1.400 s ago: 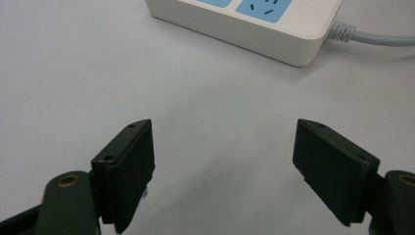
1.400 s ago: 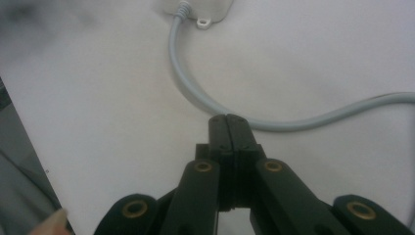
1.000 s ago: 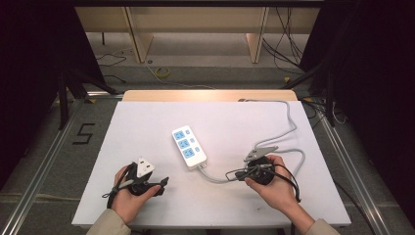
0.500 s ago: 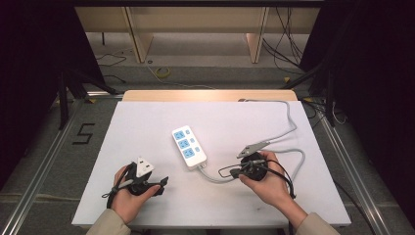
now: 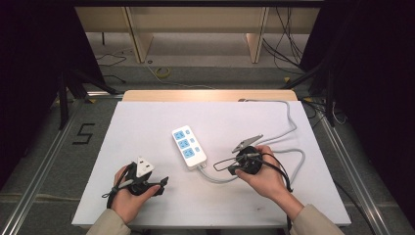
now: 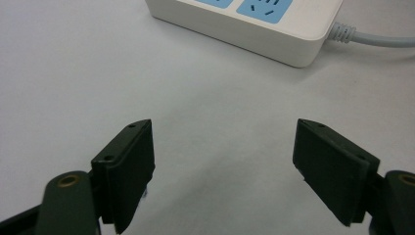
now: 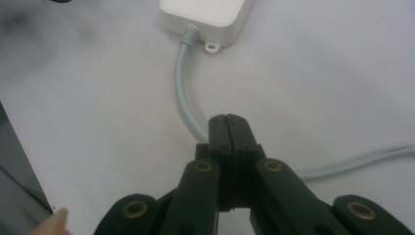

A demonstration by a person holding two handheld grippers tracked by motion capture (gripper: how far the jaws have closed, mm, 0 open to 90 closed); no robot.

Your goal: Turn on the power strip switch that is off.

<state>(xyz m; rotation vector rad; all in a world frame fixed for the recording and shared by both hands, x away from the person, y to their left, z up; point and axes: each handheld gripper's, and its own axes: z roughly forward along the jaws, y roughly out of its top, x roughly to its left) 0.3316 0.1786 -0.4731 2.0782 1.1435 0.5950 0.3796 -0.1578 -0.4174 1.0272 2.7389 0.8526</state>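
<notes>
White power strip (image 5: 189,147) lying flat near the middle of the white worktop (image 5: 147,122), a bit tilted. Three blue plug spots in a row on top. Grey cable (image 5: 215,177) coming out of the near end, bending toward the right side, looping round and running off to the far right corner of the worktop.

Left hand-held gripper (image 6: 222,171) low over the worktop at the near left, held in the left hand (image 5: 128,193). Black jaws wide apart, nothing between them but bare white worktop. Pointed toward the power strip, with the strip's cable end near, yet not touching. A white three-cornered plate on top of this hand-held gripper in the high view.

Right hand-held gripper (image 7: 229,128) held in the right hand (image 5: 266,176), just to the right of the power strip's near end. Jaws pressed tight together, nothing between them. Tips right over the grey cable, close to where the cable bends away from the strip. Hard to tell whether the tips touch the cable or only hover above. A fingertip peeking in at the bottom left corner of the right gripper view.

Both hand-held grippers well apart, one on each side of the power strip's near end.

Grey floor around the worktop, with a black number five (image 5: 84,133) marked on the left.
</notes>
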